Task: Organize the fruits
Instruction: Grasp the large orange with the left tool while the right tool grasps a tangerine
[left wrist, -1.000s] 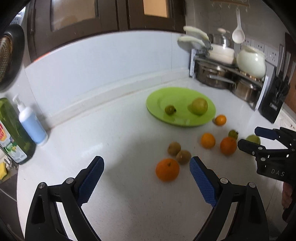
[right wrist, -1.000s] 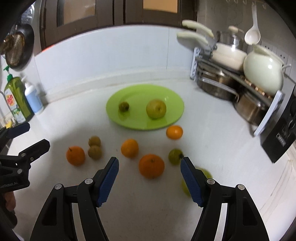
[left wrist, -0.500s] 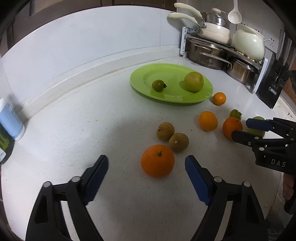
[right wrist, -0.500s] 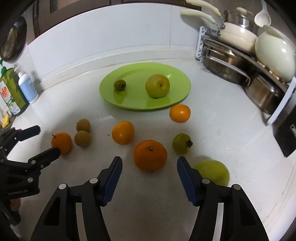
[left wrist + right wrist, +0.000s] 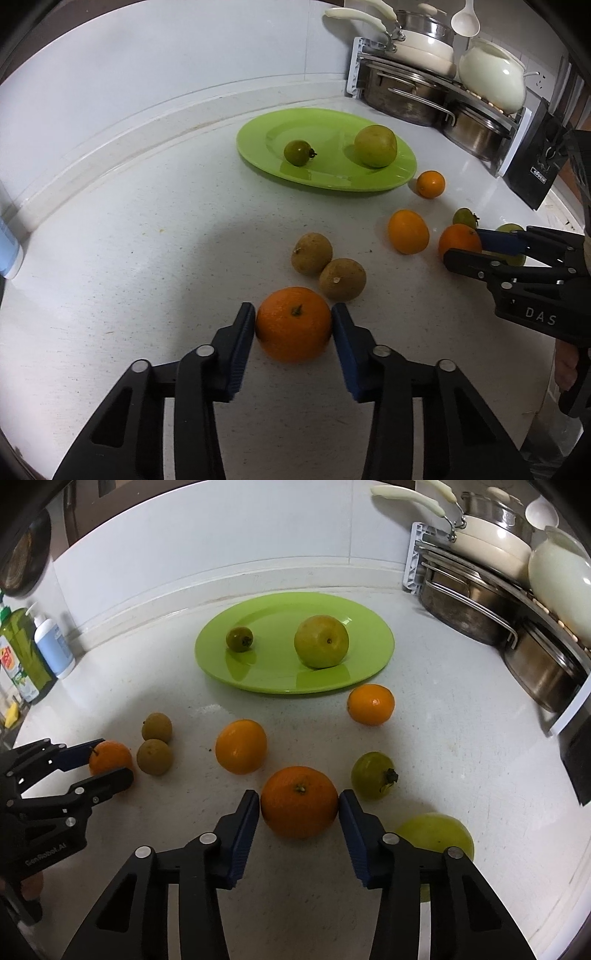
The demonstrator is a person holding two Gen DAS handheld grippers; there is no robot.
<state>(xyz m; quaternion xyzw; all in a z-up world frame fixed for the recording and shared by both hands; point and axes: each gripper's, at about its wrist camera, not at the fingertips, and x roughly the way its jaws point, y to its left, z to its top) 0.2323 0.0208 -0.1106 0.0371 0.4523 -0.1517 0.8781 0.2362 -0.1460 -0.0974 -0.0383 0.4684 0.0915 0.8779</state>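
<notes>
Now each gripper has closed onto an orange of its own, both fruits sitting on the white counter (image 5: 461, 738). Over on the left, the left gripper (image 5: 293, 325) has its blue pads touching either side of the near orange (image 5: 293, 324), narrowed to the fruit's width, with two brown fruits (image 5: 327, 265) just beyond it, touching each other. Across from it, the right gripper (image 5: 299, 806) squeezes the big orange (image 5: 299, 802) in the same way, pads against both flanks. Just right of that one lies a small green fruit (image 5: 373, 775) with a dark stem end, and a larger pale green fruit (image 5: 436, 836) sits partly hidden behind the right finger. Two more oranges lie loose: a middle orange (image 5: 241, 746) beyond the grippers and a far orange (image 5: 370, 704) just beside the rim of the green plate (image 5: 273, 681). On the plate rest a big yellow-green fruit (image 5: 321, 640) and a small dark green fruit (image 5: 239, 638), well apart. A rack of pots (image 5: 480, 602) stands in the back right corner, and soap bottles (image 5: 53, 646) stand at the far left against the wall.
</notes>
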